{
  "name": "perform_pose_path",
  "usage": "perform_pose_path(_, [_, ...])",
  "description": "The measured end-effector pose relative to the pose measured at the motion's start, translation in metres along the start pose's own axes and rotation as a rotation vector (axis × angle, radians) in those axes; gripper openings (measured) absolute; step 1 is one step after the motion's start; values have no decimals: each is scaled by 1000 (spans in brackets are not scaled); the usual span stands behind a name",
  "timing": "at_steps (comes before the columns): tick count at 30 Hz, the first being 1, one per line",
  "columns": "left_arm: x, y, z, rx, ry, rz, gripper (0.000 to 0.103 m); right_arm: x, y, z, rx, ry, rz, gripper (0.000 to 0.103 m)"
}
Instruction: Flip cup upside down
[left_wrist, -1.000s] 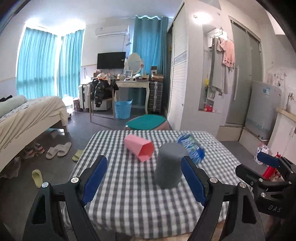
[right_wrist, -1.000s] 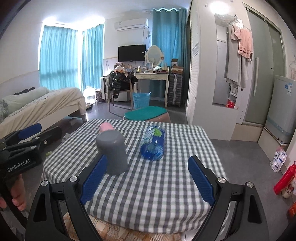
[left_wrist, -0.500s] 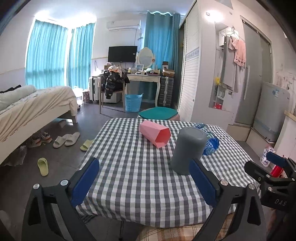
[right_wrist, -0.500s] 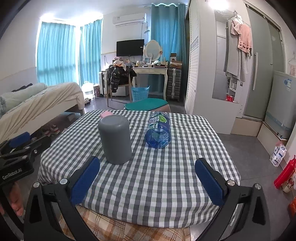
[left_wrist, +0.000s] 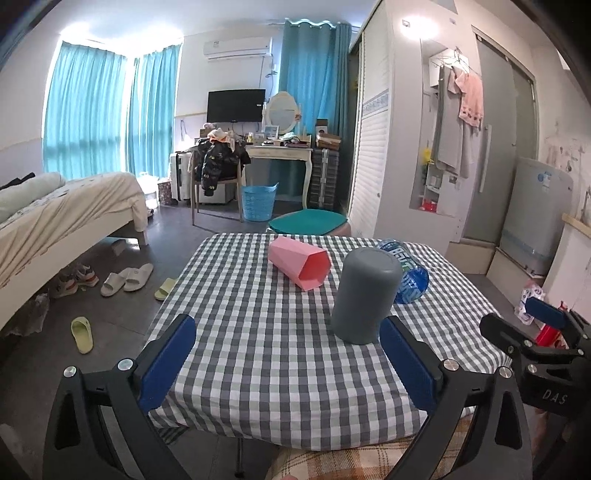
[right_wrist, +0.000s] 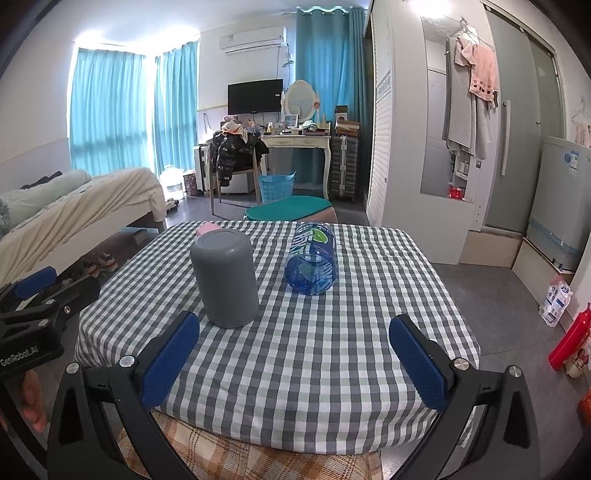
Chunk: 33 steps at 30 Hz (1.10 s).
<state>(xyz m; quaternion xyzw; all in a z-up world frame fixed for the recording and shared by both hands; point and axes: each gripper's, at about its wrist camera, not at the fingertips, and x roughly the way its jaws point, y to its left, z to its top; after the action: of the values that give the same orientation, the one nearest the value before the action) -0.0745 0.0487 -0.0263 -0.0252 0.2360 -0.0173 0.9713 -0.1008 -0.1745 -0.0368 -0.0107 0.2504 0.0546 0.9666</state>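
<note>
A grey cup (left_wrist: 364, 295) stands upside down, closed base up, on the checked tablecloth (left_wrist: 258, 350); it also shows in the right wrist view (right_wrist: 227, 278). A pink hexagonal cup (left_wrist: 301, 264) lies on its side behind it, mostly hidden in the right wrist view (right_wrist: 206, 228). My left gripper (left_wrist: 288, 363) is open and empty, held back near the table's front edge, clear of the grey cup. My right gripper (right_wrist: 293, 358) is open and empty, also at the front edge, with the grey cup ahead to its left.
A blue water bottle (right_wrist: 312, 260) lies on its side right of the grey cup, also seen in the left wrist view (left_wrist: 406, 273). A teal stool (left_wrist: 308, 225) stands beyond the table. A bed (left_wrist: 62, 214) is at left, a red bottle (right_wrist: 570, 338) on the floor at right.
Both grippers have pulled back from the grey cup toward the table's front edge. The cup stays upside down where it was. Pink cup and bottle have not moved.
</note>
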Motion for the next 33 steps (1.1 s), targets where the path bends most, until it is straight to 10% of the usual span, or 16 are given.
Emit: perform_pose_path(33, [7,-1,-4,-3,18,18,103,-1,0,2,1,-16,2,102])
